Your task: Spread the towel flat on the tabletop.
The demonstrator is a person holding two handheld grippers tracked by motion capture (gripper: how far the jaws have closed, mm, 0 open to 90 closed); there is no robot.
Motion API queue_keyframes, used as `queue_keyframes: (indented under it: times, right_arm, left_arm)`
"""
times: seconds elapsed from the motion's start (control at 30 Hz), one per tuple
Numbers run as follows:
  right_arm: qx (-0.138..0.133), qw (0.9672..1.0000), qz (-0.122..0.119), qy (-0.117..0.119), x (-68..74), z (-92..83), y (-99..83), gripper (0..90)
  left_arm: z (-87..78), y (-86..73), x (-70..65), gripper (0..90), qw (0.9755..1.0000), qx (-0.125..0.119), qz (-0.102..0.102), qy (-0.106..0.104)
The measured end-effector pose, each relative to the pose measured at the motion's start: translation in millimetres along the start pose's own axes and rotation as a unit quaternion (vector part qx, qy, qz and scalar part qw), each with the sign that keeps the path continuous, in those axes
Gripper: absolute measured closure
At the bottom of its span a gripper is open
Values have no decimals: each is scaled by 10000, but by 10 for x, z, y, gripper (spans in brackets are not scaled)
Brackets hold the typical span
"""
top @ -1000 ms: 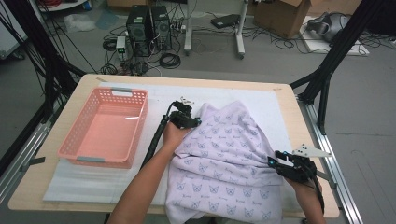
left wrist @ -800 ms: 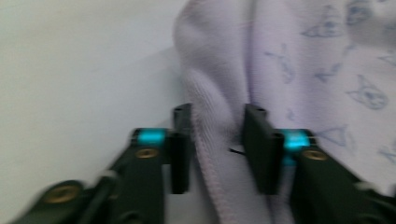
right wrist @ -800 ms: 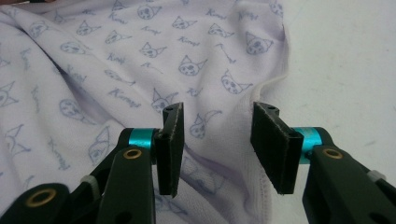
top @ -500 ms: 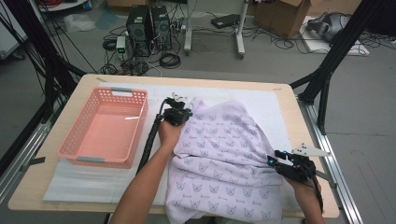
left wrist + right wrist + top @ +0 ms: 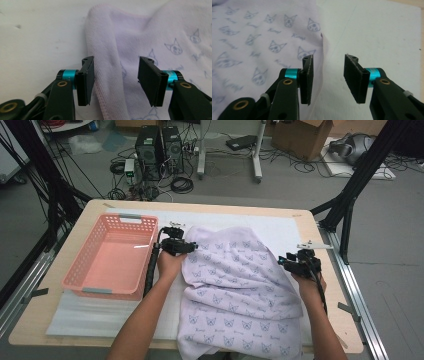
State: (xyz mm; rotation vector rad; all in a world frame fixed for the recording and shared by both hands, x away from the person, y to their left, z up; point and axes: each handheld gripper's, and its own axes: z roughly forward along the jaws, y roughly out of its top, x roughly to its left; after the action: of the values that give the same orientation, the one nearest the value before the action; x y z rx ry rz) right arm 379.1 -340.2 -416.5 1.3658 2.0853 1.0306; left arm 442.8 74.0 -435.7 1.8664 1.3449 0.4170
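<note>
A lilac towel (image 5: 240,280) printed with small cat faces lies spread on the white mat (image 5: 280,227), and its near end hangs over the table's front edge. My left gripper (image 5: 192,246) is at the towel's far left corner. Its jaws have just been opening. In the left gripper view the left gripper (image 5: 116,62) stands open, with the folded hem of the towel (image 5: 155,32) lying loose between its jaws. My right gripper (image 5: 282,261) is at the towel's right edge and its jaws have been closing. In the right gripper view the right gripper (image 5: 328,58) is open over the hem of the towel (image 5: 262,37), pressing nothing.
A pink plastic basket (image 5: 82,247) with nothing in it stands on the left of the table, close beside my left forearm. Bare white mat (image 5: 374,32) lies to the right of the towel. Beyond the table are a black frame, cables and computer boxes on the floor.
My left gripper drew the towel's far corner leftward toward the basket, then let it go. My right hand moved farther up the table's right side to the towel's edge.
</note>
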Motion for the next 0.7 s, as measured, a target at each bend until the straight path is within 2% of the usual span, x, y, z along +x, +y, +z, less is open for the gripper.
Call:
queue_keyframes:
  times: [0.07, 0.1, 0.13, 0.2, 0.23, 0.27, 0.33, 0.37, 0.47, 0.57, 0.63, 0.67, 0.7]
  right_arm:
    - [168, 9999, -3, 19, 3, 154, 37, 611]
    - [260, 9997, -32, 19, 14, 223, 44, 627]
    - [325, 9995, -13, 15, 19, 284, 42, 636]
    - [429, 9991, 5, -25, 18, 377, 20, 763]
    - [508, 9987, -6, -15, 9, 405, 4, 828]
    - [485, 9988, 66, 78, -5, 410, -5, 870]
    - [572, 9983, 1, -87, -17, 366, -1, 876]
    - [615, 9980, -2, -137, -31, 326, -8, 877]
    - [637, 9977, -31, -210, -87, 141, -72, 878]
    - [704, 9972, 74, -238, -102, -76, -190, 878]
    - [919, 9955, 176, -127, -95, -171, -295, 877]
    - [1010, 9946, 248, -42, -91, -204, -351, 875]
    - [987, 9949, 208, 1, -82, -246, -397, 869]
  left_arm:
    - [30, -53, 2, 508, 10000, 34, -54, -23]
    - [41, -70, 3, 522, 10000, 26, -19, -22]
    - [35, -87, -6, 537, 10000, -38, 5, 56]
    - [25, -110, -8, 637, 9998, -73, 139, 77]
    - [9, -121, -2, 759, 9997, -28, 223, 49]
    - [-5, -123, 5, 818, 9997, -3, 236, 54]
    - [-58, -128, 24, 843, 9999, 12, 151, 28]
    - [-88, -151, 32, 849, 9999, -63, 101, 32]
    - [-164, -256, 33, 851, 9998, -63, 37, -193]
    - [-241, -347, -53, 851, 9990, -82, 120, -412]
    - [-296, -378, -132, 852, 9983, -13, 342, -476]
    - [-325, -400, -161, 852, 9979, -79, 396, -502]
    - [-347, -417, -178, 852, 9975, -83, 429, -549]
